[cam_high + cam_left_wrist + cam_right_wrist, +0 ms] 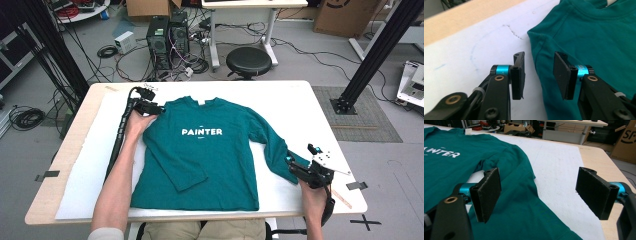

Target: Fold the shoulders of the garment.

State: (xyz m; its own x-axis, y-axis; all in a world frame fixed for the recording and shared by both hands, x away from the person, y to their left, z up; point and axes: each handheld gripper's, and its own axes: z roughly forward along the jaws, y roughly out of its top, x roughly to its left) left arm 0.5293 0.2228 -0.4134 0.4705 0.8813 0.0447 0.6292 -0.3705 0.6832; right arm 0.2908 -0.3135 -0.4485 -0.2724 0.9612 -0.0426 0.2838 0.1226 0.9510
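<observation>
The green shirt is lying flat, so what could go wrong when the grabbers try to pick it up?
The left hand-held gripper is open astride the shoulder seam of the green shirt; it might pinch just the top layer, so the shirt bunches. The right hand-held gripper is wide open over the right sleeve, near the table edge; the cuff could slip off the side.

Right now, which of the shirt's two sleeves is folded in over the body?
The left sleeve, beside the person's left forearm: it lies across the teal shirt's front. The right sleeve stretches out on the white mat, toward the right gripper.
</observation>
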